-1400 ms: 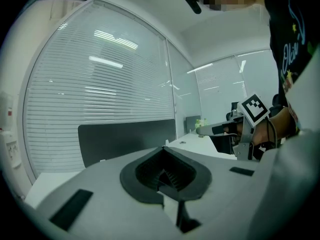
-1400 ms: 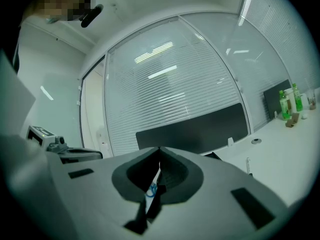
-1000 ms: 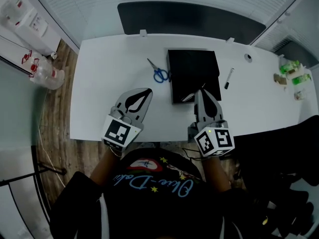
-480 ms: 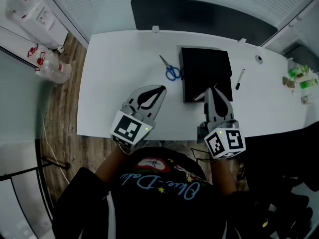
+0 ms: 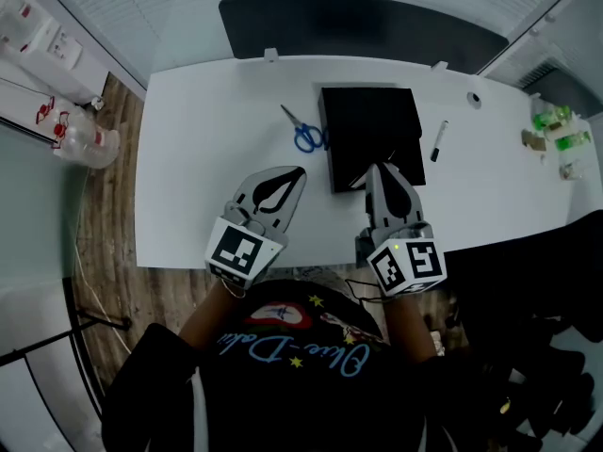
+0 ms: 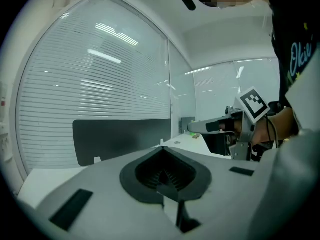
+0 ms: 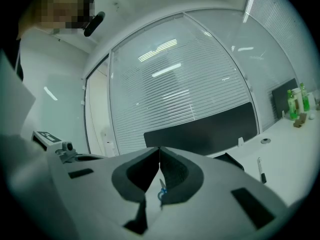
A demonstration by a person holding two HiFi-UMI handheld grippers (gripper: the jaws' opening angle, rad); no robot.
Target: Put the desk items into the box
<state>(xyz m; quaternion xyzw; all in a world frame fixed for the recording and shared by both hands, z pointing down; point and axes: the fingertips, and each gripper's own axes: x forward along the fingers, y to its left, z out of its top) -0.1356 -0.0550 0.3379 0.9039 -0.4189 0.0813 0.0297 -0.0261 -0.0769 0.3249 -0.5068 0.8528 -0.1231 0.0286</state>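
1. Head view: A white desk (image 5: 207, 139) seen from above. A black box (image 5: 369, 125) sits at its middle. Blue-handled scissors (image 5: 303, 135) lie just left of the box. A marker (image 5: 439, 141) lies just right of it. Both are outside the box.
2. Same view: The left gripper (image 5: 300, 171) is over the near part of the desk, its jaws pressed together on nothing. The right gripper (image 5: 379, 168) has its tip over the box's near edge, jaws also together and empty.
3. Same view, change: Over the last second almost nothing has shifted. Both grippers sit where they were, and scissors and marker have not been touched. The packing has probably not begun.
4. Left gripper view: The two jaws meet at their tips with nothing between them. Beyond them are the desk's far edge and a dark panel. The right gripper shows at the right.
5. Right gripper view: The jaws are together and empty. The scissors show far beyond them on the desk, through a gap below the joined tips. The marker lies further right.
6. Judgement: A gripper must spread its jaws before it can lift either item.
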